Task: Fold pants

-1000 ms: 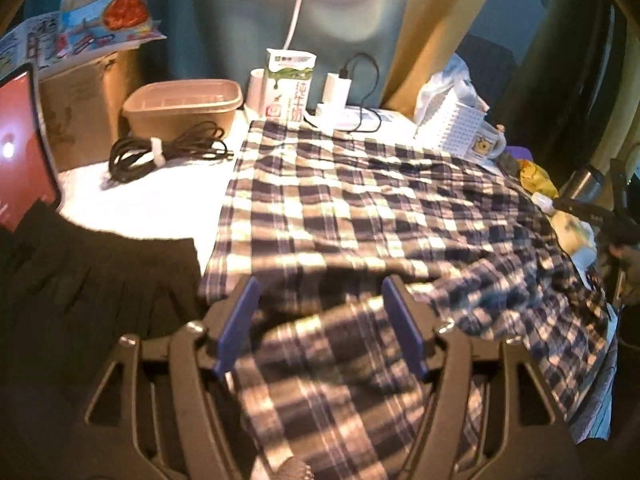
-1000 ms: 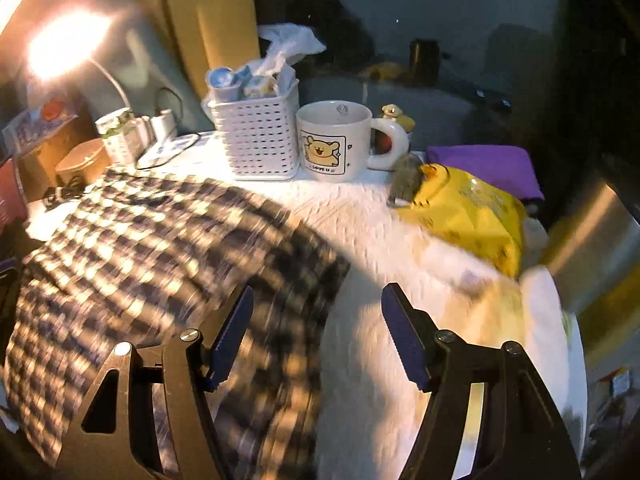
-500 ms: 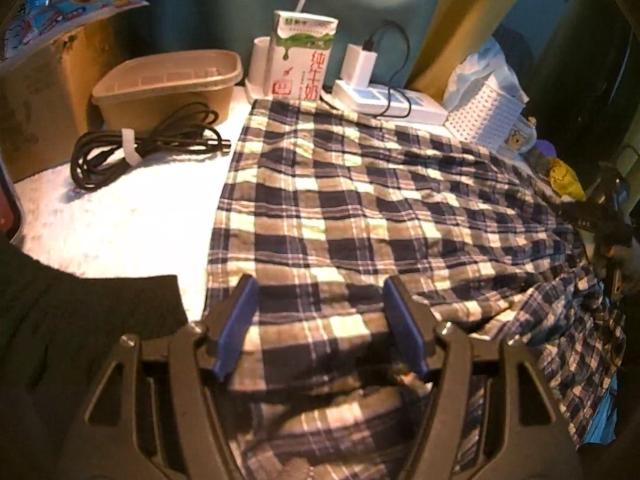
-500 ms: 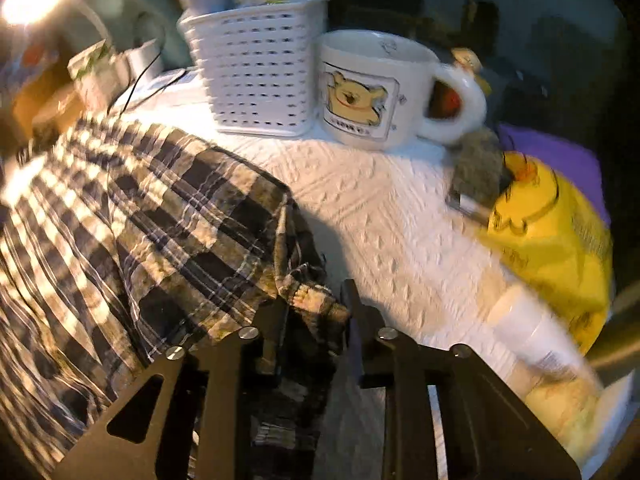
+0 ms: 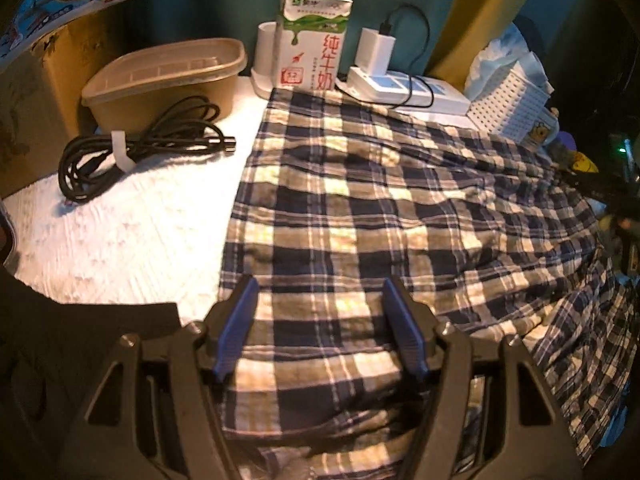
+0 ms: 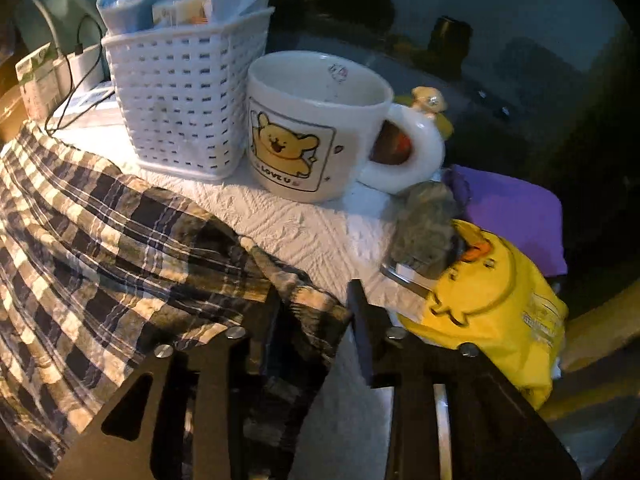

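Note:
The blue-and-cream plaid pants (image 5: 380,200) lie spread on the white table cover (image 5: 132,232). My left gripper (image 5: 320,320) points down at their near edge. Its blue pads (image 5: 236,332) stand wide apart, plaid cloth fills the gap from pad to pad, and the grip holds. In the right wrist view the pants (image 6: 100,240) end in a bunched corner near the mug. That corner lies loose between the fingers of my right gripper (image 6: 314,300), whose jaws are opening and no longer pinch it.
At the back stand a milk carton (image 5: 314,40), a brown tub (image 5: 168,76), a power strip (image 5: 408,88) and a coiled black cable (image 5: 136,148). A white basket (image 6: 184,104), a bear mug (image 6: 316,128) and a yellow bag (image 6: 488,312) crowd the right end. Black cloth (image 5: 80,340) lies near left.
My left gripper carried the lifted plaid fold forward and down until it lay flat on the pants. My right gripper closed on the pants' corner by the mug, then spread apart again.

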The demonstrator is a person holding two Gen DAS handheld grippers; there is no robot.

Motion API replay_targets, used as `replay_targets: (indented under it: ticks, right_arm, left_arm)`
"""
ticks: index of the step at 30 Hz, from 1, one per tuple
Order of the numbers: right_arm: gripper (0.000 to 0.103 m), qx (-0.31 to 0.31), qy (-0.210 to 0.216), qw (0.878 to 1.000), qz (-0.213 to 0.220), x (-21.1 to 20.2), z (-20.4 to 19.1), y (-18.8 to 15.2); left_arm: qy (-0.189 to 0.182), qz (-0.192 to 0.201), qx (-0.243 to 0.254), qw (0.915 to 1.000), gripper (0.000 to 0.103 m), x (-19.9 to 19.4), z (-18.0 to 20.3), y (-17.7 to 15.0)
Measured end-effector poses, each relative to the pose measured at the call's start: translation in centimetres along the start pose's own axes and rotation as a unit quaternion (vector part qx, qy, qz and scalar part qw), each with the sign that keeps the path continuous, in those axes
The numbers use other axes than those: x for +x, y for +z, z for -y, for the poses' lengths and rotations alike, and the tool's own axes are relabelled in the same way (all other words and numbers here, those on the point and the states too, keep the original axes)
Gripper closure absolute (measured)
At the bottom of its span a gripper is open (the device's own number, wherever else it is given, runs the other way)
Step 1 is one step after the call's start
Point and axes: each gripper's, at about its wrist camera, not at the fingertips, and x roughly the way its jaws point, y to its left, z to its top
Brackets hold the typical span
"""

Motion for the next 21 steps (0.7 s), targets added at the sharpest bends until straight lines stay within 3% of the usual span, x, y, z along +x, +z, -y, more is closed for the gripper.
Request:
replay_targets:
  ticks: [1,3,9,12,21]
  right_arm:
    - [0.046,0.001,0.004,1.0,0.01,-1.0,0.0,-0.2]
    - [0.041,-0.001,0.016,1.0,0.023,-2.8,-0.1,-0.9]
    - [0.038,0.015,0.052,0.997,0.058,-9.1,-1.1,-5.4]
    - [0.037,0.026,0.07,0.995,0.069,-12.2,-2.6,-9.1]
    - [0.037,0.057,0.056,0.995,0.058,-17.2,-4.6,-17.5]
  left_arm:
    - [-0.001,0.003,-0.001,1.0,0.037,-0.3,0.0,0.1]
    - [-0.01,0.014,0.0,0.9999,0.037,-1.2,0.2,0.1]
    - [-0.034,0.043,0.005,0.9985,0.036,-4.9,1.2,-1.8]
    - [-0.043,0.048,0.003,0.9979,0.029,-6.7,1.8,-3.9]
    - [-0.068,0.037,0.015,0.9969,0.028,-11.1,3.8,-12.1]
